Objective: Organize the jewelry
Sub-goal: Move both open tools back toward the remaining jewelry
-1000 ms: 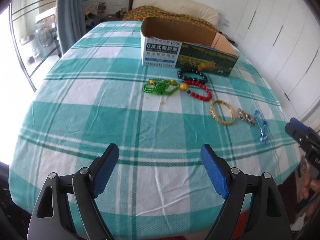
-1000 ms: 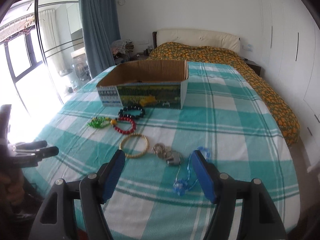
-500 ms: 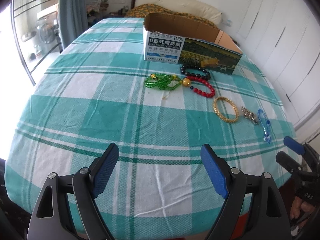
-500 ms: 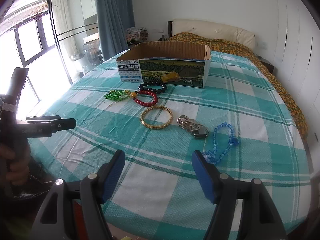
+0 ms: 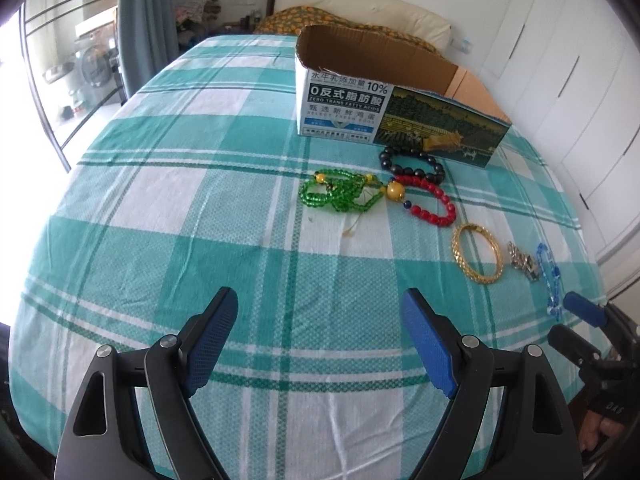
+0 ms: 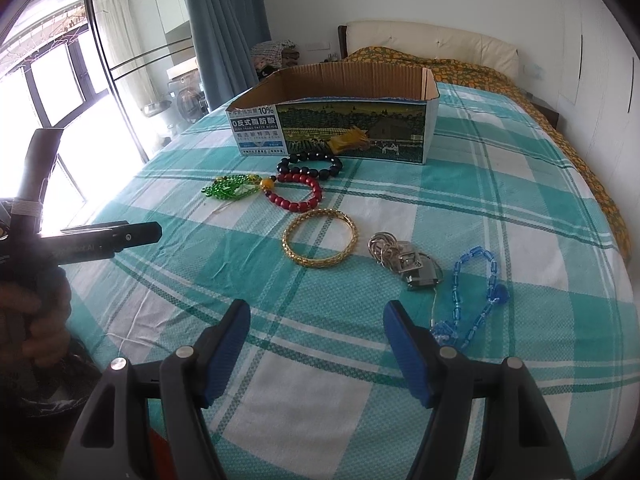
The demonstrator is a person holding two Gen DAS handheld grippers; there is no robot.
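Note:
Jewelry lies in a row on the teal plaid cloth before an open cardboard box (image 5: pixel 400 92) (image 6: pixel 336 120): green beads (image 5: pixel 340 194) (image 6: pixel 228 187), a black bead bracelet (image 5: pixel 412 160) (image 6: pixel 310 164), a red bead bracelet (image 5: pixel 430 200) (image 6: pixel 300 194), a gold bangle (image 5: pixel 477 258) (image 6: pixel 320 243), a silver metal piece (image 5: pixel 522 266) (image 6: pixel 404 258) and a blue bead strand (image 5: pixel 550 276) (image 6: pixel 472 292). My left gripper (image 5: pixel 320 340) is open and empty over the near cloth. My right gripper (image 6: pixel 316 344) is open and empty, just short of the bangle.
The table edge (image 5: pixel 48 420) curves away close on the near side. A bed with an orange cover (image 6: pixel 480 72) stands behind the box. Windows and a blue curtain (image 6: pixel 216 32) are at the left. White wardrobe doors (image 5: pixel 560 80) are at the right.
Both grippers have moved forward toward the jewelry, which now looms larger. Their jaws stay open. Nothing on the cloth has moved.

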